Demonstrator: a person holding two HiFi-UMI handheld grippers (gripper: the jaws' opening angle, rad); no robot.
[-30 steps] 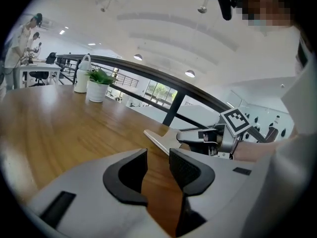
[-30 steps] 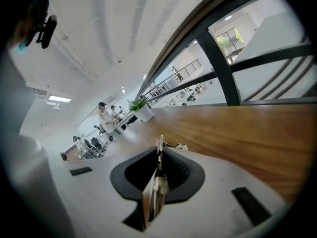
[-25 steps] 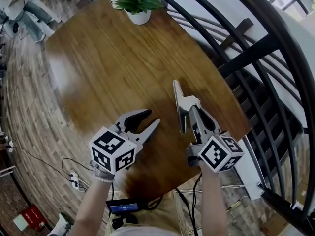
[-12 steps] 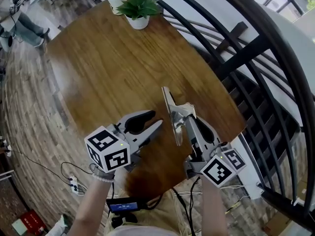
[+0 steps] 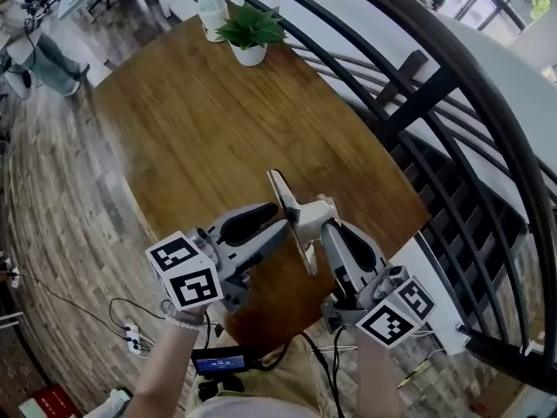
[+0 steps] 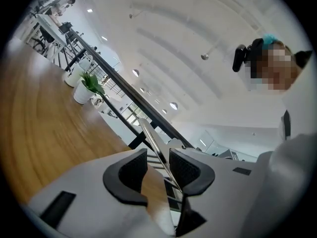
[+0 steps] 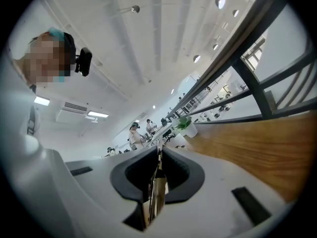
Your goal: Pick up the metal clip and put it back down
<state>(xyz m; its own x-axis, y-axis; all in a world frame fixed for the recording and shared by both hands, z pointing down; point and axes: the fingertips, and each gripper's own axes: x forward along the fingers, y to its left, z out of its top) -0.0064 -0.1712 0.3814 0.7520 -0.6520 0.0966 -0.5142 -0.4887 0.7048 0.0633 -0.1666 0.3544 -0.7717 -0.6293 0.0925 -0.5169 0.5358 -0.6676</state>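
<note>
A long metal clip [image 5: 292, 219] hangs above the brown wooden table [image 5: 200, 120], near its front edge. My right gripper [image 5: 326, 226] is shut on the clip's handle end, and in the right gripper view [image 7: 158, 175] the thin metal [image 7: 157, 190] is pinched between the pads. My left gripper [image 5: 277, 218] stands open just left of it. In the left gripper view [image 6: 158, 162] the clip's blade [image 6: 151, 138] runs between the jaws, close to the right pad, with a gap on the left side.
A potted plant [image 5: 250, 33] and a white bottle [image 5: 209, 11] stand at the table's far edge. A black curved railing [image 5: 418, 94] runs along the right, with stairs below. Wooden floor and cables lie at the left.
The right gripper has carried the clip leftward and nearer, tilting it. Its blade now lies between the left gripper's jaws; earlier the two were apart. The left gripper stayed open.
</note>
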